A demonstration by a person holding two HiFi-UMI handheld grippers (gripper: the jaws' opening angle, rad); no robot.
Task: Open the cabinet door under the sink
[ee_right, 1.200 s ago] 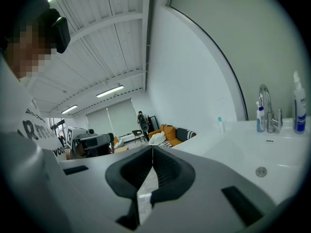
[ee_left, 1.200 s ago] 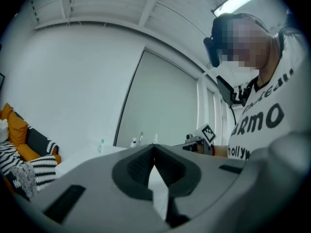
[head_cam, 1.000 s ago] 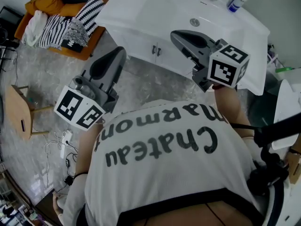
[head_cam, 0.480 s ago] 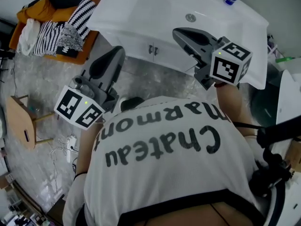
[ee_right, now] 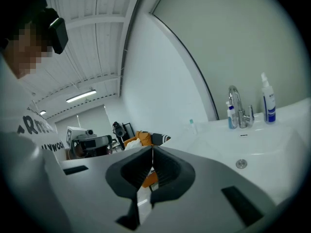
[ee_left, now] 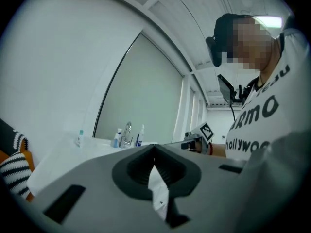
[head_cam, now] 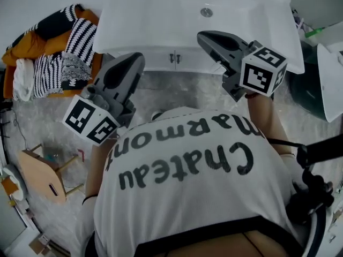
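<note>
Right, the left tool first: its jaws are pressed together with nothing between them, and it points roughly level across the top of the white sink. The right tool is the same, jaws closed on nothing, its nose tipped a little downward. From the head view both tools are held up in front of the person's white lettered shirt, each with its marker cube at the near end. The right tool's tip shows against the sink's front edge, while the left one's tip shows just beside the sink's left front corner. Below that edge sit the cabinet doors, both flat and shut, with their two small handles side by side in the middle; neither tool touches them. Up on the sink there's the drain, then the faucet at the back with bottles standing close on either side of it. Out to the left, on the marbled floor, lies a striped and orange pile, and nearer the person stands a wooden stool.
</note>
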